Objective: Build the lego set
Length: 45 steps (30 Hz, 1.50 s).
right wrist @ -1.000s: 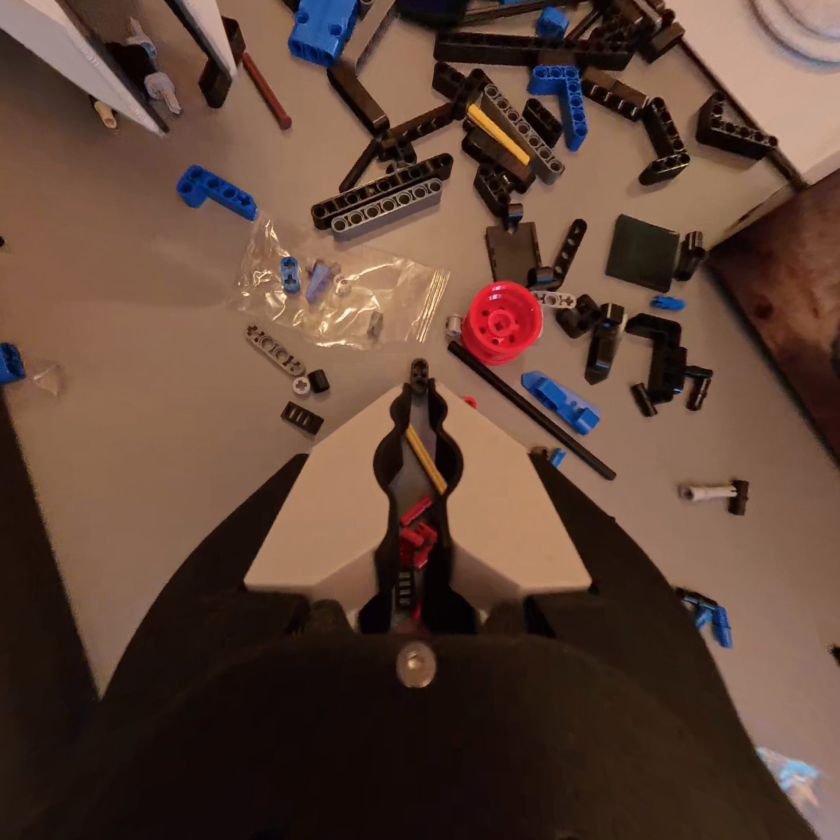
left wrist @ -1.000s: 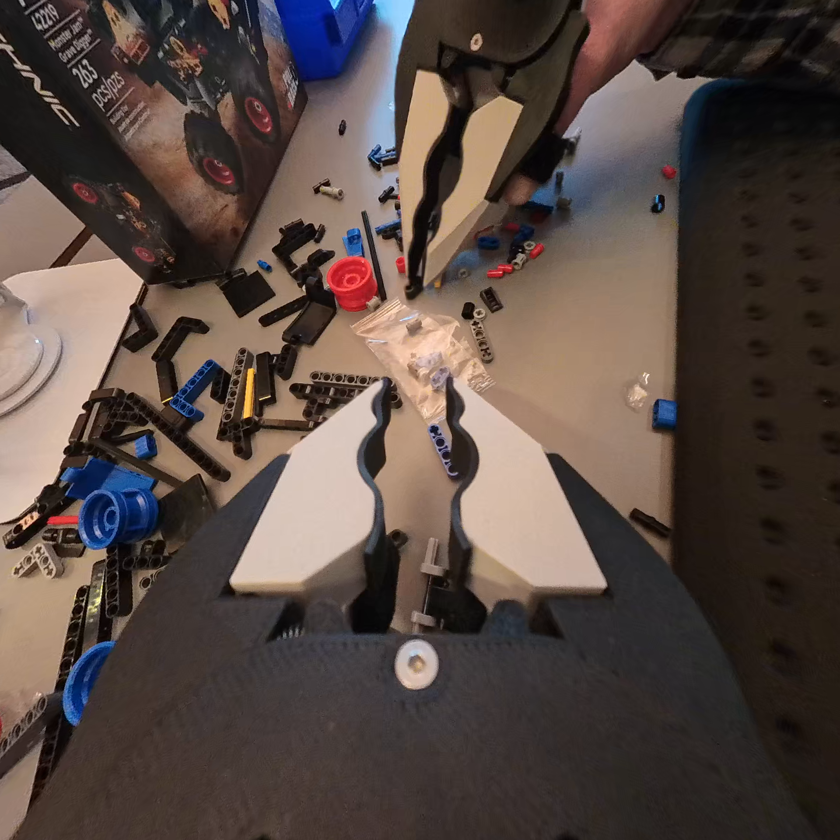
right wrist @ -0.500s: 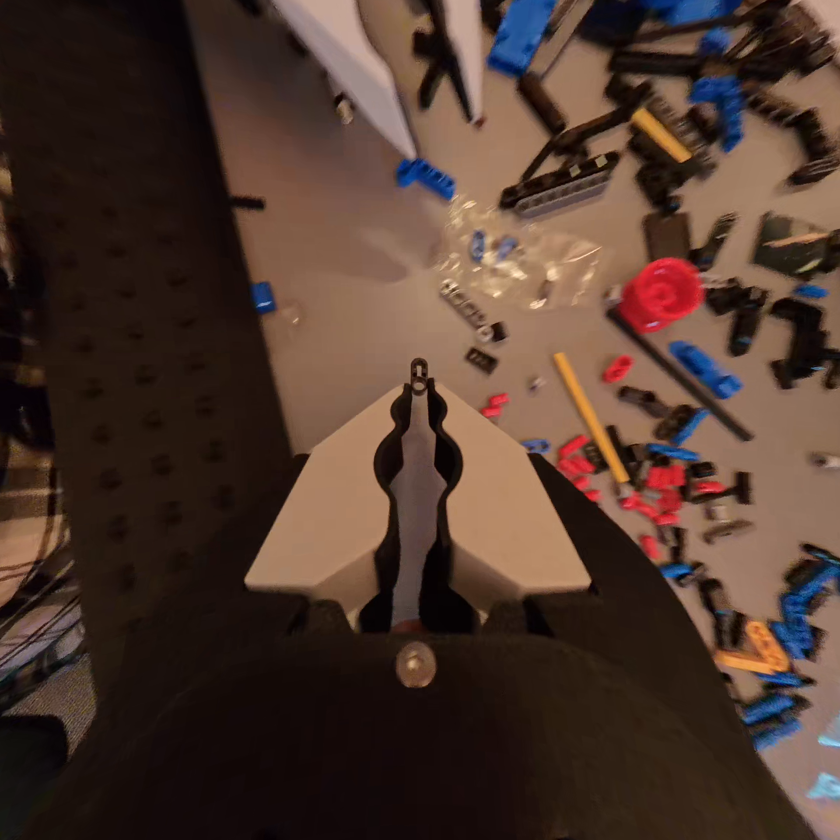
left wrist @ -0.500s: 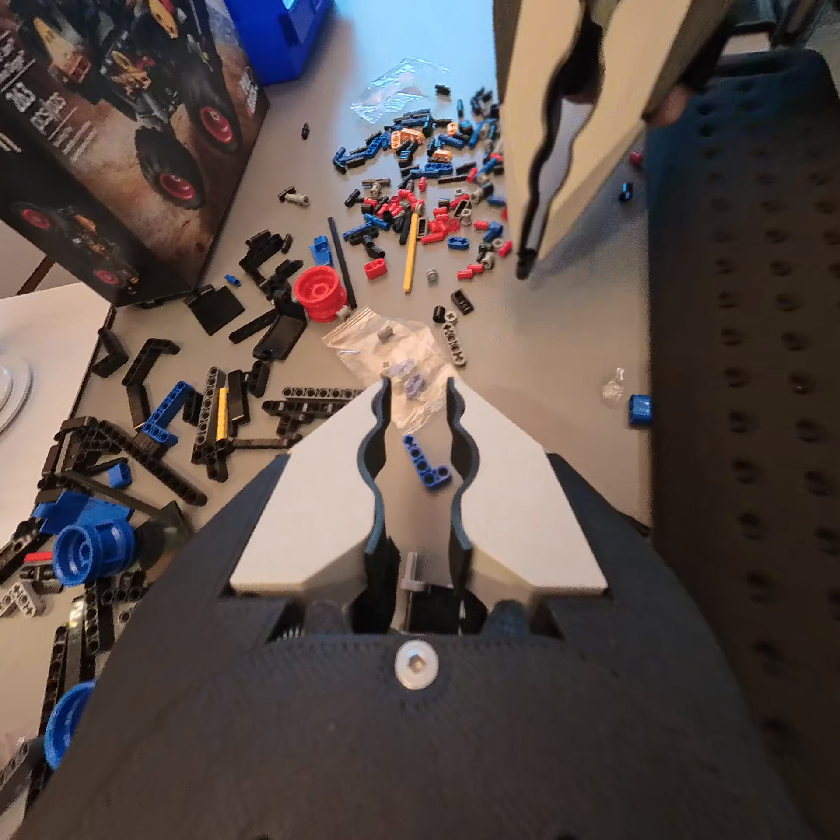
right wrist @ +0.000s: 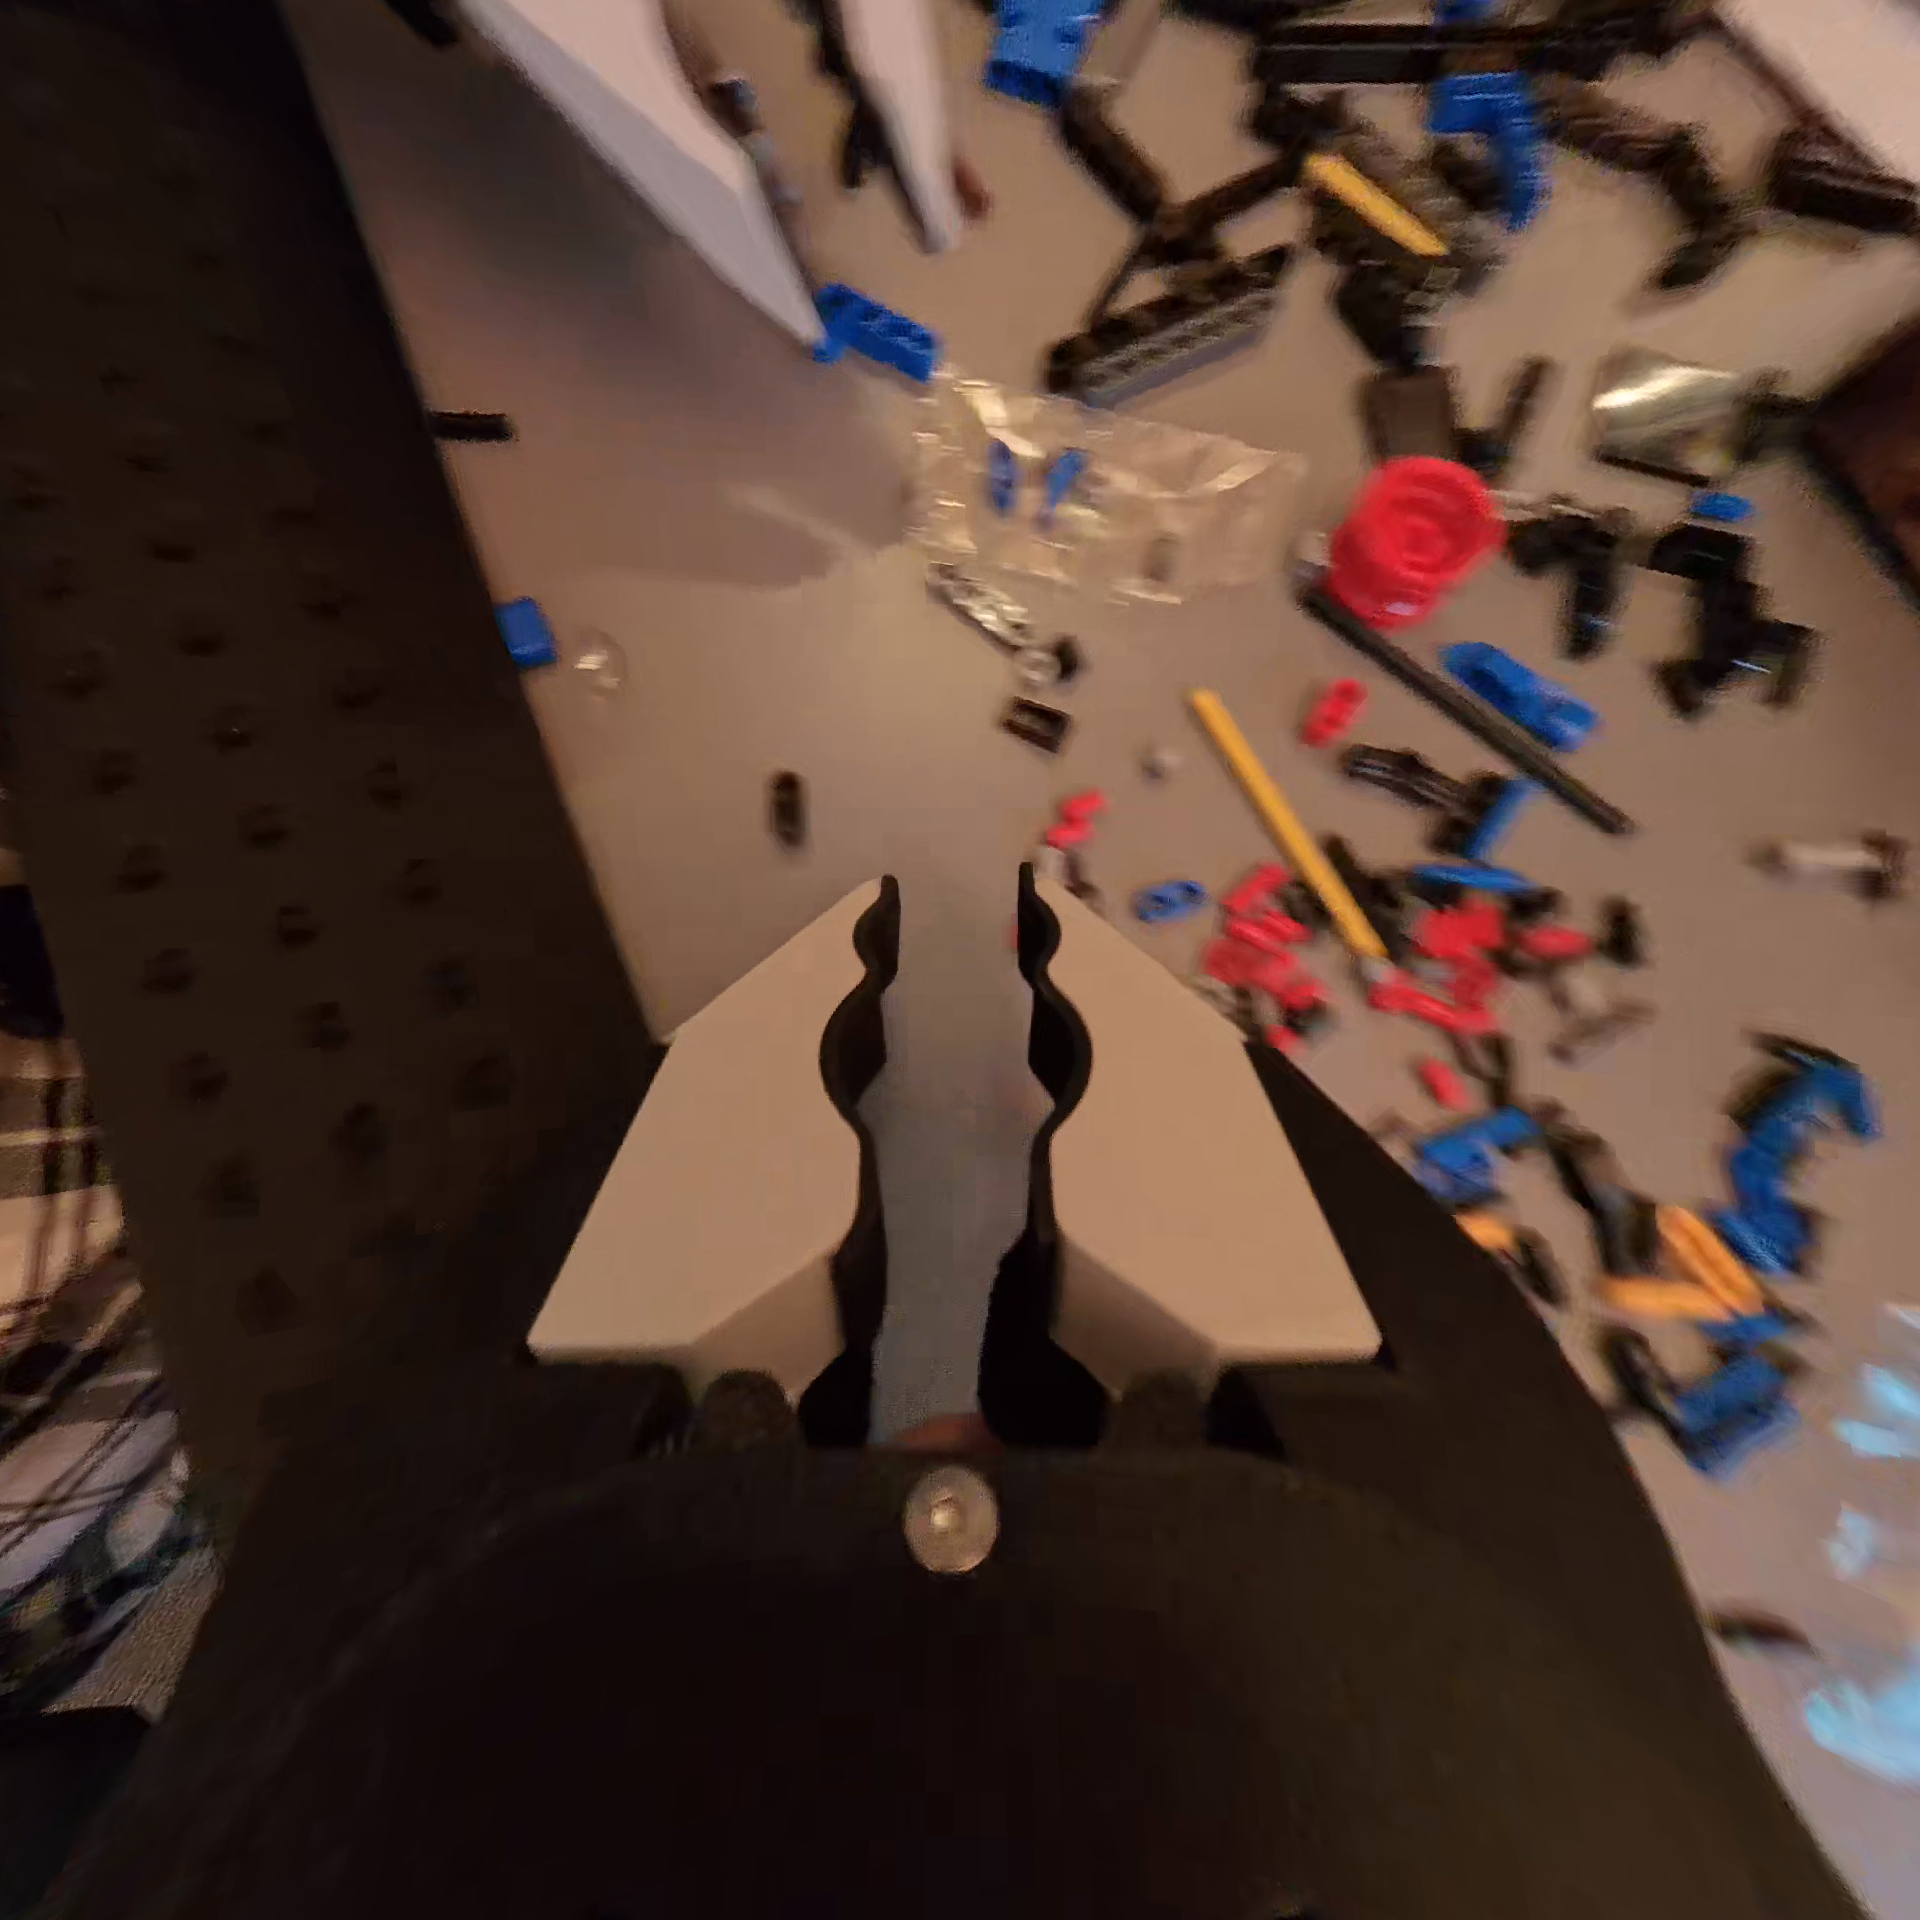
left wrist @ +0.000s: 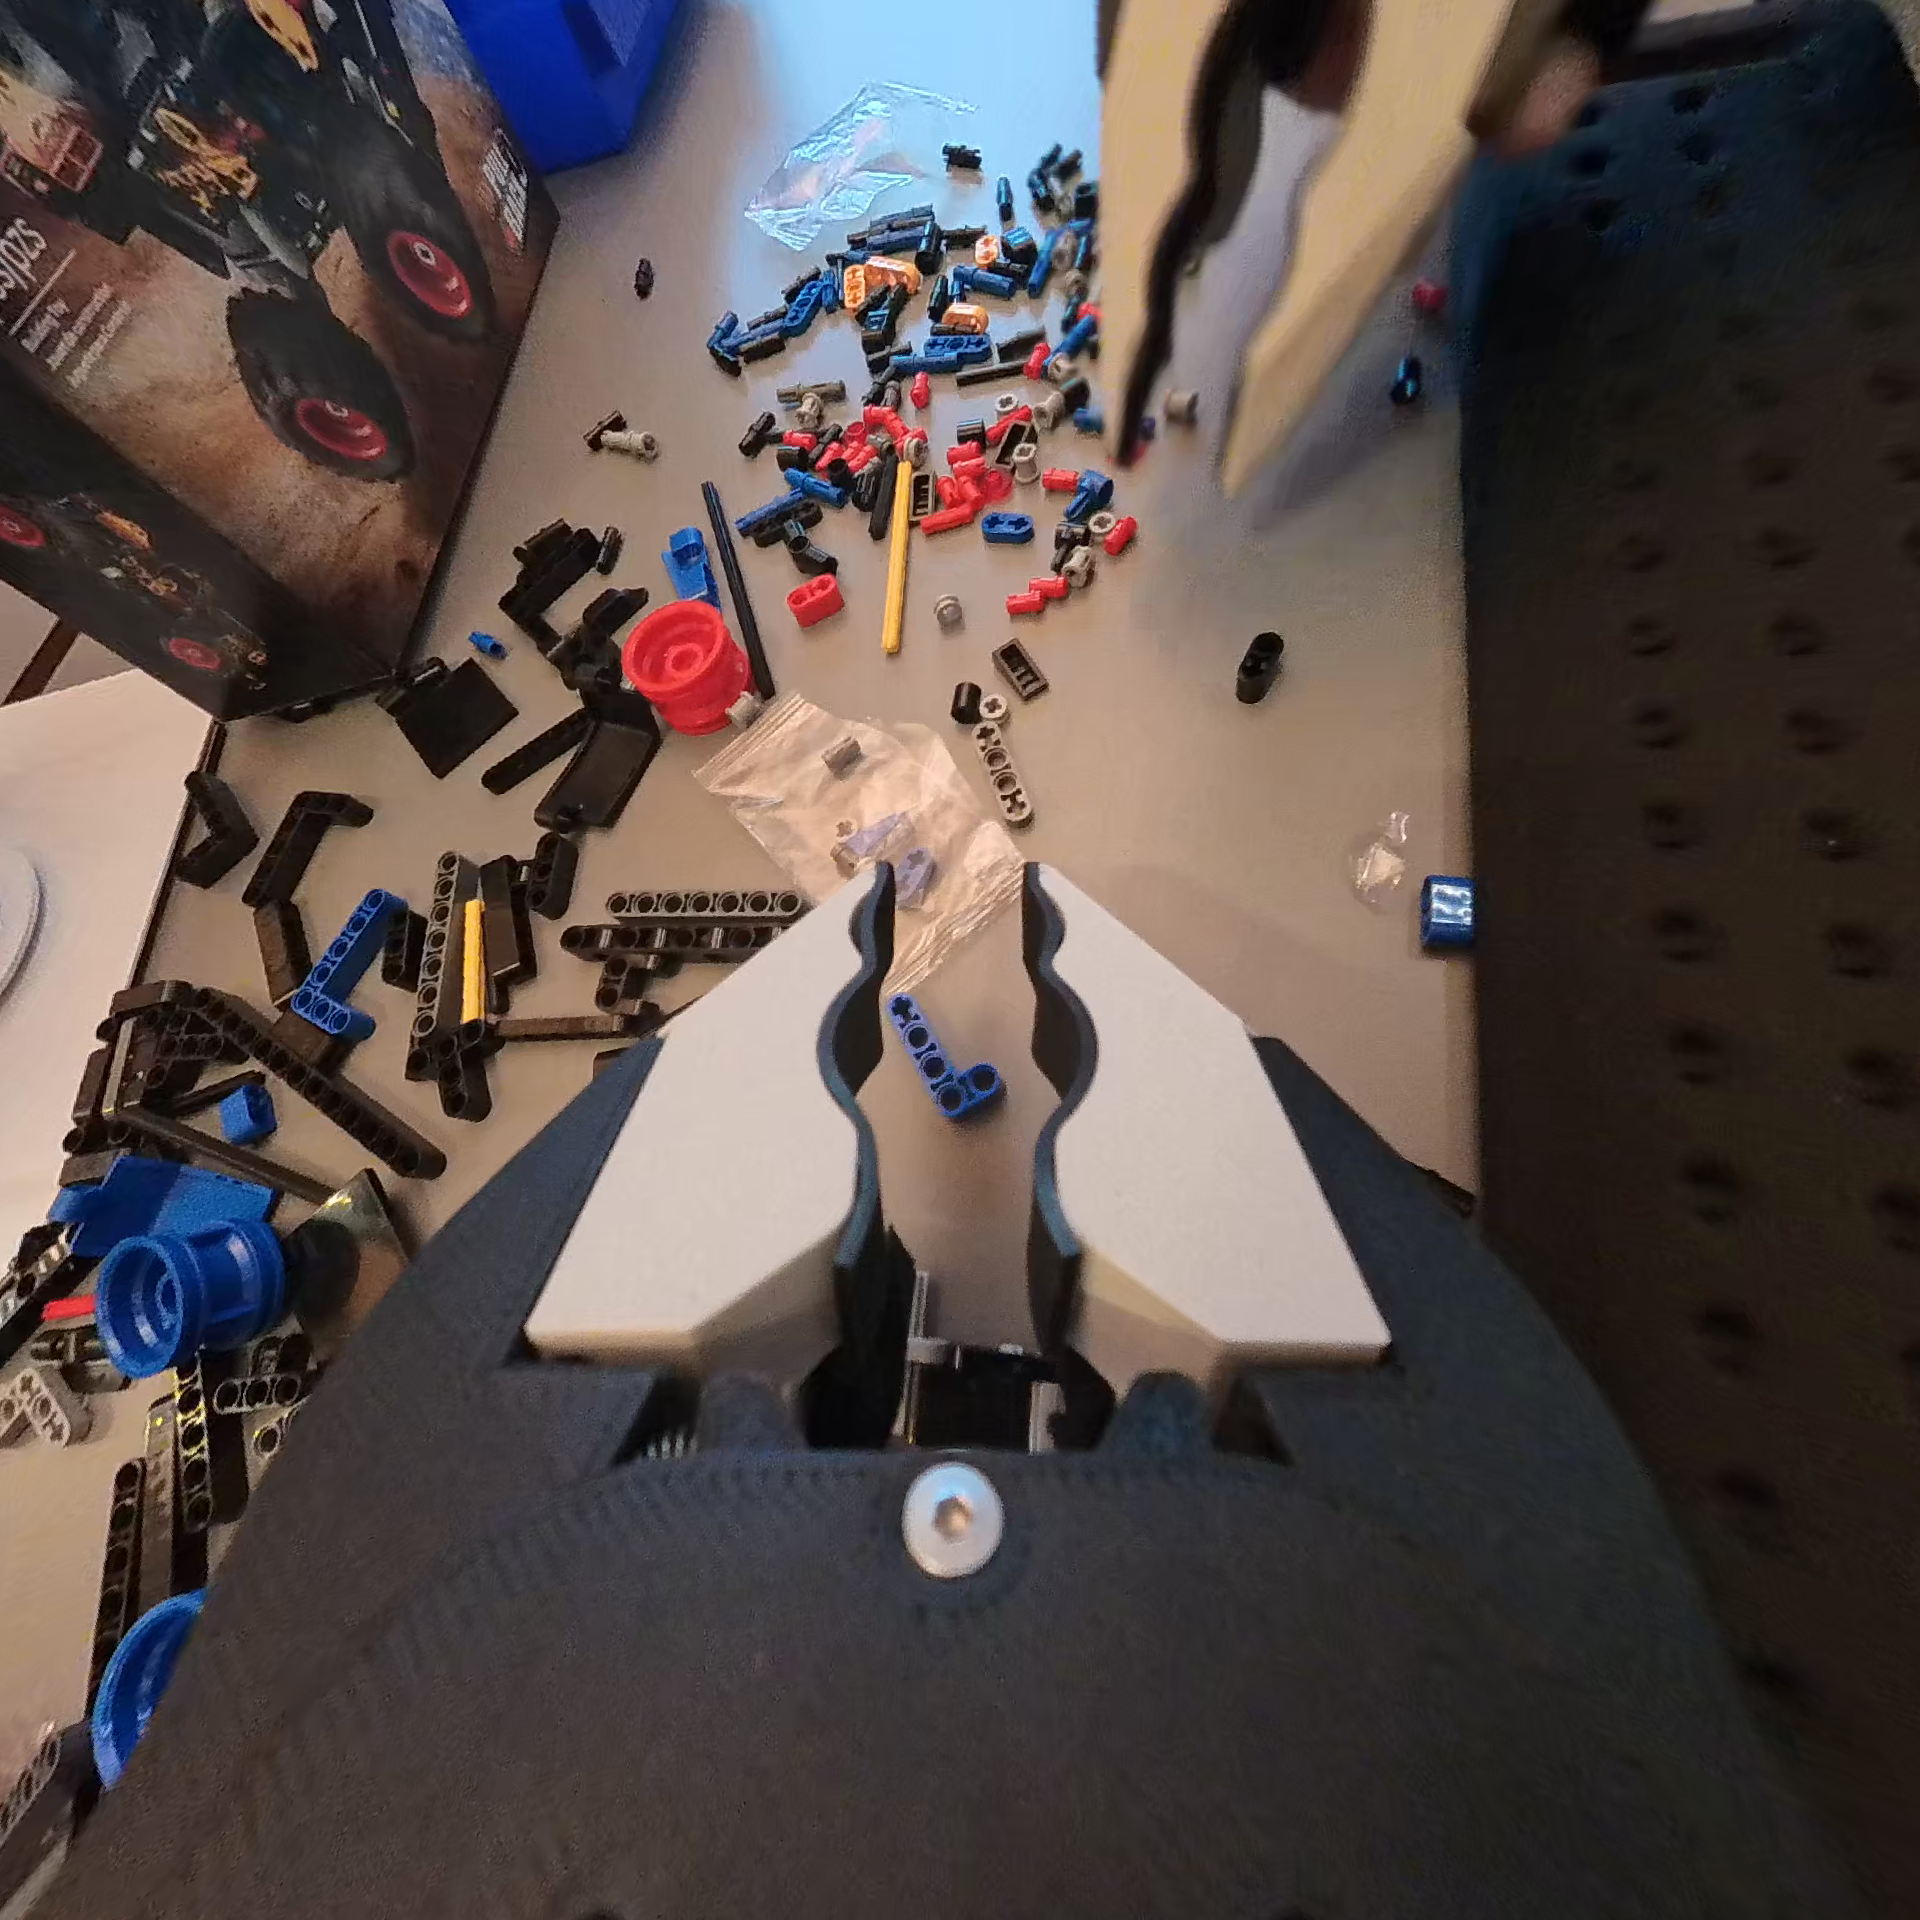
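The left gripper was held open over the grey table, nothing gripped, a blue L-shaped beam seen lying between its fingers. Just beyond, a clear bag was spread. The right gripper was likewise parted and empty (view blurred). Farther off, small pins were scattered.

The L-shaped beam lies on the surface, seen between the fingers of the left tool. Ahead of it lies the bag; the wheel hub touches the bag's far-left corner. The box stands far left. The pile of small parts lies beyond the bag.
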Each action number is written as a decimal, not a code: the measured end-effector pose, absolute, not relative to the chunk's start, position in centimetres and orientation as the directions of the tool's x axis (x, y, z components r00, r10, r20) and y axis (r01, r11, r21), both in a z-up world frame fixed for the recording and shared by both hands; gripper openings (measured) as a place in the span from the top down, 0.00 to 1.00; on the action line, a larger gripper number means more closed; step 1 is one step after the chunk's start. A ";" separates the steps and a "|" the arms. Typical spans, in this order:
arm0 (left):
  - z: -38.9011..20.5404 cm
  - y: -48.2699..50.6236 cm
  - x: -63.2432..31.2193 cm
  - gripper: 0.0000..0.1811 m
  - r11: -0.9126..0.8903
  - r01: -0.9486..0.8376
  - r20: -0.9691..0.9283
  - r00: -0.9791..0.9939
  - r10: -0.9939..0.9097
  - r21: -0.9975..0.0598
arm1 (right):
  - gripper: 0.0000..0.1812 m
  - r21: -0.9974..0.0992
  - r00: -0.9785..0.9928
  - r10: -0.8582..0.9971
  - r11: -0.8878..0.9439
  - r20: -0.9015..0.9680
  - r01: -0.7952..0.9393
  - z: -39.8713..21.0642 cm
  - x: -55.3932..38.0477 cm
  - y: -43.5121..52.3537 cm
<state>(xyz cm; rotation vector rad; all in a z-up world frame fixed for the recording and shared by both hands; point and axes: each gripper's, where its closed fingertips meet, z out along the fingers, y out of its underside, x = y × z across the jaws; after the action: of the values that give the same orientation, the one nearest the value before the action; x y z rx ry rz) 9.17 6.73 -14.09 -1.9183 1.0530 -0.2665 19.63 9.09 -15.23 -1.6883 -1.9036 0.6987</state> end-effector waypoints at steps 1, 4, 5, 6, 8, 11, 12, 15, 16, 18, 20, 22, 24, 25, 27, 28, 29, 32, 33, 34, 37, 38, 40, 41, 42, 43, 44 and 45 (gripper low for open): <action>-14.1 6.7 9.2 0.87 -0.228 -0.564 -0.218 0.613 -0.759 -0.793 | 0.89 -0.674 -0.067 0.997 0.080 0.046 0.734 -14.7 20.2 10.6; -14.1 6.7 9.1 0.88 -0.229 -0.566 -0.218 0.613 -0.760 -0.792 | 0.92 -0.677 0.070 0.991 0.023 0.110 0.736 -13.5 22.5 16.0; -14.2 6.7 9.1 0.88 -0.229 -0.567 -0.219 0.612 -0.760 -0.791 | 0.93 -0.675 0.099 0.987 0.013 0.128 0.737 -13.3 23.2 17.5; -14.3 6.7 9.0 0.88 -0.230 -0.570 -0.221 0.612 -0.759 -0.789 | 0.93 -0.672 0.117 0.983 0.006 0.139 0.741 -13.2 23.7 18.7; -14.3 6.8 9.0 0.88 -0.229 -0.572 -0.225 0.613 -0.757 -0.788 | 0.93 -0.654 0.127 0.977 0.016 0.172 0.756 -13.5 24.0 20.4; -14.3 6.9 9.0 0.88 -0.229 -0.569 -0.224 0.615 -0.756 -0.790 | 0.95 -0.644 0.077 0.978 0.068 0.194 0.762 -14.2 22.5 21.3; -14.3 7.0 8.9 0.88 -0.229 -0.569 -0.226 0.617 -0.754 -0.790 | 0.96 -0.637 0.058 0.980 0.077 0.188 0.767 -14.6 22.0 21.3; -14.3 7.0 8.8 0.88 -0.229 -0.566 -0.227 0.621 -0.750 -0.792 | 0.95 -0.619 0.017 0.985 0.093 0.170 0.780 -15.8 20.5 21.7; -14.3 7.0 8.8 0.88 -0.229 -0.564 -0.226 0.622 -0.750 -0.793 | 0.95 -0.613 0.011 0.986 0.093 0.165 0.785 -16.1 20.2 21.8; -14.2 7.0 8.8 0.88 -0.227 -0.562 -0.224 0.621 -0.751 -0.796 | 0.95 -0.614 -0.001 0.990 0.090 0.144 0.784 -16.4 19.7 21.9; -14.3 7.1 8.8 0.88 -0.226 -0.563 -0.225 0.620 -0.752 -0.795 | 0.95 -0.611 -0.011 0.991 0.090 0.133 0.786 -16.7 19.5 21.8; -14.4 7.1 8.7 0.88 -0.227 -0.564 -0.225 0.618 -0.753 -0.794 | 0.96 -0.613 -0.016 0.992 0.090 0.125 0.785 -16.9 19.3 21.8; -14.4 7.1 8.7 0.88 -0.226 -0.563 -0.224 0.619 -0.753 -0.795 | 0.96 -0.614 -0.018 0.992 0.090 0.122 0.784 -16.9 19.2 21.9; -14.3 7.1 8.7 0.88 -0.225 -0.562 -0.225 0.619 -0.752 -0.796 | 0.96 -0.615 -0.017 0.992 0.090 0.124 0.783 -16.8 19.2 22.0; -14.3 7.1 8.7 0.88 -0.225 -0.560 -0.224 0.620 -0.752 -0.797 | 0.96 -0.622 -0.016 0.993 0.088 0.121 0.778 -16.5 19.3 22.0; -14.3 7.1 8.7 0.88 -0.224 -0.559 -0.223 0.620 -0.753 -0.798 | 0.95 -0.627 -0.014 0.993 0.085 0.118 0.775 -16.3 19.3 22.0; -14.3 7.1 8.7 0.88 -0.224 -0.559 -0.223 0.620 -0.753 -0.798 | 0.96 -0.629 -0.011 0.993 0.084 0.119 0.773 -16.2 19.3 22.1; -14.4 7.1 8.7 0.88 -0.223 -0.559 -0.222 0.618 -0.755 -0.798 | 0.95 -0.625 -0.013 0.993 0.086 0.120 0.776 -16.2 19.5 22.2; -14.4 7.1 8.8 0.88 -0.222 -0.560 -0.223 0.617 -0.755 -0.798 | 0.95 -0.624 -0.016 0.993 0.086 0.116 0.777 -16.2 19.5 22.2; -14.4 7.1 8.8 0.88 -0.222 -0.560 -0.223 0.617 -0.755 -0.798 | 0.95 -0.623 -0.019 0.994 0.085 0.112 0.777 -16.3 19.5 22.1; -14.3 7.1 8.8 0.88 -0.219 -0.560 -0.225 0.617 -0.754 -0.799 | 0.94 -0.619 -0.026 0.995 0.083 0.101 0.781 -16.6 19.6 22.1; -14.3 7.1 8.8 0.88 -0.219 -0.559 -0.226 0.618 -0.753 -0.800 | 0.94 -0.620 -0.030 0.995 0.081 0.093 0.780 -16.7 19.6 22.0; -14.2 7.1 8.8 0.88 -0.216 -0.559 -0.227 0.617 -0.754 -0.801 | 0.93 -0.615 -0.037 0.995 0.086 0.092 0.784 -16.9 19.6 21.9; -14.2 7.1 8.8 0.88 -0.216 -0.559 -0.227 0.616 -0.754 -0.800 | 0.93 -0.609 -0.045 0.995 0.093 0.093 0.787 -17.0 19.6 21.9; -14.3 7.1 8.9 0.88 -0.216 -0.561 -0.227 0.615 -0.755 -0.799 | 0.93 -0.607 -0.052 0.995 0.096 0.090 0.789 -17.1 19.6 21.7; -14.3 7.1 8.9 0.88 -0.216 -0.562 -0.228 0.614 -0.756 -0.798 | 0.93 -0.608 -0.053 0.995 0.095 0.087 0.788 -17.1 19.5 21.7; -14.4 7.1 8.9 0.88 -0.216 -0.563 -0.228 0.613 -0.756 -0.798 | 0.93 -0.607 -0.053 0.995 0.094 0.085 0.789 -17.2 19.5 21.7; -14.4 7.1 8.9 0.88 -0.216 -0.563 -0.228 0.613 -0.757 -0.797 | 0.93 -0.603 -0.057 0.995 0.095 0.081 0.792 -17.3 19.5 21.6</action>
<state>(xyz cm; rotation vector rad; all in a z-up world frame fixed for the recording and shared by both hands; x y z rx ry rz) 8.90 7.06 -14.37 -1.9037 1.0528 -0.2604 19.47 21.64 -17.31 -1.7469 -1.9016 0.5603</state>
